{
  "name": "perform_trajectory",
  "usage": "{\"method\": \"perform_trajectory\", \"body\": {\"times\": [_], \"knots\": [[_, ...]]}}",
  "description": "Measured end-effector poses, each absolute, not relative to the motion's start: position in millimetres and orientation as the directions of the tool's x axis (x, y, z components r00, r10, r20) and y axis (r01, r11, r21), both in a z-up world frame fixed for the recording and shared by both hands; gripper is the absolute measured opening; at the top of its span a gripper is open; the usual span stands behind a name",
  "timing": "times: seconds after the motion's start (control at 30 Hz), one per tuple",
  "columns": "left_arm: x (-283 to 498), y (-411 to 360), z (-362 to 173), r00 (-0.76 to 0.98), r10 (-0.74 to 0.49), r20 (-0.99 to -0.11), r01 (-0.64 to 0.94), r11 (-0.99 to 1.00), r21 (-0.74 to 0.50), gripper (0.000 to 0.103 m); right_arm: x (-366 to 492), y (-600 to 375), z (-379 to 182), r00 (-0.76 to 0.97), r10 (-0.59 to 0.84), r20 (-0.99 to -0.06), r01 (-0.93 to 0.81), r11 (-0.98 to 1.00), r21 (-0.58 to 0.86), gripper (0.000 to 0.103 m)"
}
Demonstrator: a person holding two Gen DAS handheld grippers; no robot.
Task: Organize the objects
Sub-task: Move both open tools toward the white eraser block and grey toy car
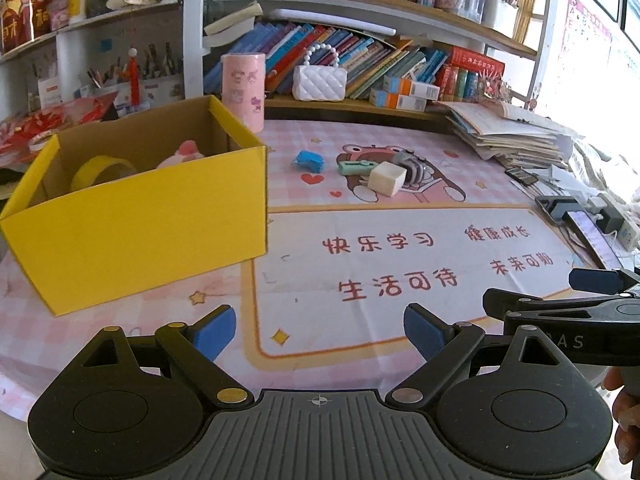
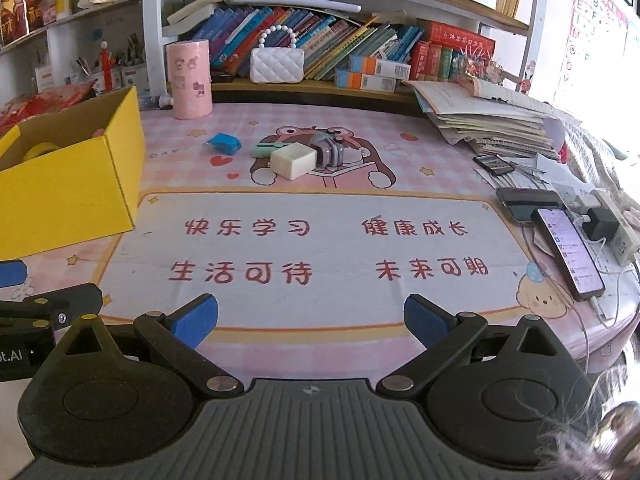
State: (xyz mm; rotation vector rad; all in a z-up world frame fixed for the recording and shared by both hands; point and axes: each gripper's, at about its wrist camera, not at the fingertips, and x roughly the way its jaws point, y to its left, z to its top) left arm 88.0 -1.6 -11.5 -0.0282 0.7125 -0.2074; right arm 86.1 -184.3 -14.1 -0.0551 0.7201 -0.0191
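Nearest, the left hand-held gripper (image 1: 318, 334) and the right hand-held gripper (image 2: 311, 322) both hovered spread and empty over the table (image 2: 320, 248). Ahead lay a small cluster: a cream block (image 2: 293, 160), with a green tool (image 2: 269, 149) and a grey gadget (image 2: 330, 151) touching it, at twelve o'clock from the right gripper, one o'clock from the left. The right looked better lined up. A blue item (image 2: 224, 143) lay at eleven. The yellow box (image 1: 136, 216), partly filled, stood at ten. Crowded bookshelves (image 1: 360, 60) rose beyond.

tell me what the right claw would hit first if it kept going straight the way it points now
Probably the pink printed desk mat, around its red lettering: the open right claw tilts down at bare mat. The cream cube-shaped block lies further along, likely beyond where it would touch down, though depth is unclear.
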Motion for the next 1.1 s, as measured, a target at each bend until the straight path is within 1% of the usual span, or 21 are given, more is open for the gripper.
{"method": "perform_trajectory", "body": {"times": [0.2, 0.53, 0.6, 0.67, 0.77, 0.83, 0.9, 1.03, 1.1], "knots": [[109, -20, -11, 0.739, -0.201, -0.643, 0.183, 0.978, -0.095, 0.093, 115, -199, -15, 0.748, -0.016, -0.663, -0.026, 0.998, -0.054, 0.100], [154, -57, -15, 0.741, -0.187, -0.645, 0.161, 0.982, -0.099, 0.093, 172, -231, -12, 0.756, 0.032, -0.654, -0.075, 0.996, -0.038, 0.097], [164, -65, -16, 0.741, -0.181, -0.647, 0.151, 0.983, -0.102, 0.093, 183, -239, -13, 0.756, 0.046, -0.653, -0.086, 0.996, -0.029, 0.094], [174, -72, -17, 0.740, -0.176, -0.650, 0.142, 0.984, -0.105, 0.093, 194, -247, -13, 0.755, 0.065, -0.652, -0.100, 0.995, -0.017, 0.088], [188, -81, -17, 0.743, -0.175, -0.645, 0.133, 0.985, -0.114, 0.093, 211, -258, -13, 0.752, 0.101, -0.651, -0.126, 0.992, 0.010, 0.083], [199, -88, -16, 0.750, -0.175, -0.638, 0.132, 0.985, -0.114, 0.092, 222, -263, -13, 0.754, 0.124, -0.645, -0.138, 0.990, 0.028, 0.080], [209, -94, -16, 0.757, -0.173, -0.631, 0.137, 0.985, -0.105, 0.092, 234, -269, -12, 0.757, 0.139, -0.638, -0.147, 0.988, 0.041, 0.079], [234, -107, -19, 0.758, -0.153, -0.634, 0.147, 0.987, -0.063, 0.090, 260, -280, -11, 0.763, 0.160, -0.626, -0.153, 0.986, 0.065, 0.073], [247, -113, -21, 0.752, -0.151, -0.642, 0.158, 0.986, -0.047, 0.085, 271, -286, -10, 0.767, 0.165, -0.620, -0.150, 0.986, 0.077, 0.071]]}}
